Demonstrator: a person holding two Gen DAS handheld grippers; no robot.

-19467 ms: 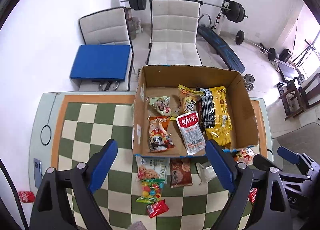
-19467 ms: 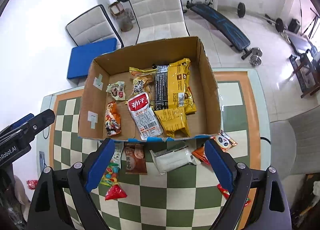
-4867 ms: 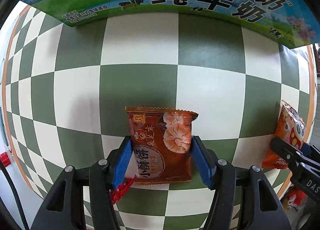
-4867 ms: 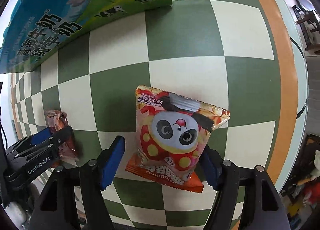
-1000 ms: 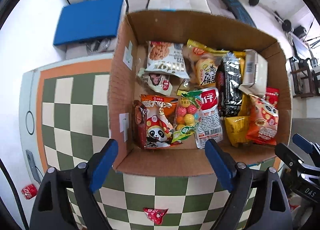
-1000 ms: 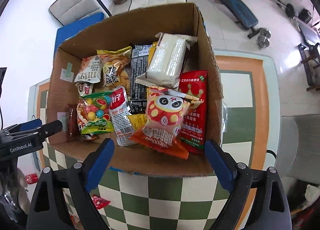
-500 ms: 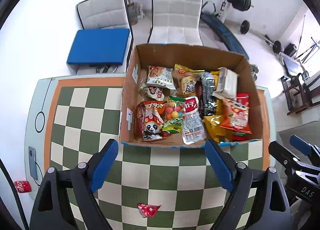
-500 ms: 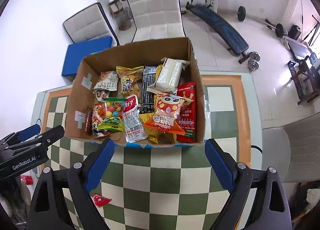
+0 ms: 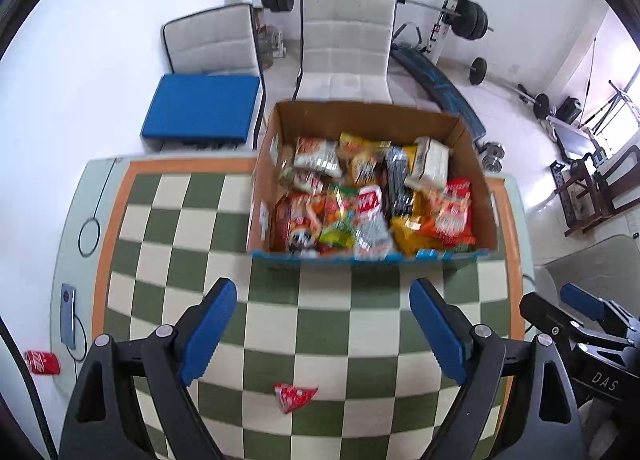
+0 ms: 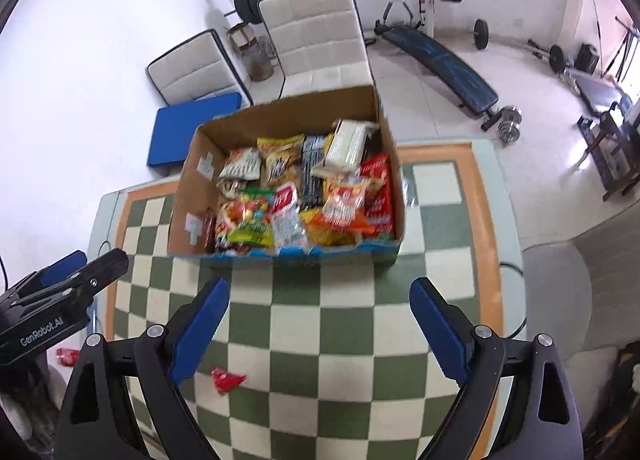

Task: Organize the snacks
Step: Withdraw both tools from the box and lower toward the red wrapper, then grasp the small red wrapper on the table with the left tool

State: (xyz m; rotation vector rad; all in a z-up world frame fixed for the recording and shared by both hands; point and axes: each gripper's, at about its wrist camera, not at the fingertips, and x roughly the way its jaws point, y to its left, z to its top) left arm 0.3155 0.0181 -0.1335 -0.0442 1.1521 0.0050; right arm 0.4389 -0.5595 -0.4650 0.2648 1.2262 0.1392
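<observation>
A cardboard box [image 9: 478, 179] [image 10: 192, 195] stands at the far side of the checkered table and holds several snack packs, among them a panda pack [image 9: 300, 223], a white pack [image 10: 348, 145] and a red pack [image 10: 378, 195]. One small red snack [image 9: 294, 396] [image 10: 226, 378] lies alone on the table, near me and well short of the box. My left gripper [image 9: 320, 330] is open and empty, held high above the table. My right gripper [image 10: 320, 326] is open and empty too; its body also shows in the left wrist view [image 9: 580, 328].
The green and white checkered table [image 9: 352, 328] has an orange border. A phone [image 9: 68, 316] and a red can [image 9: 40, 362] lie at its left edge. Two white chairs [image 9: 346, 47], a blue cushion [image 9: 200, 107] and gym weights stand behind the table.
Both grippers have pulled back and up from the box over the last second; the box looks smaller and more table shows. Both stay open and empty.
</observation>
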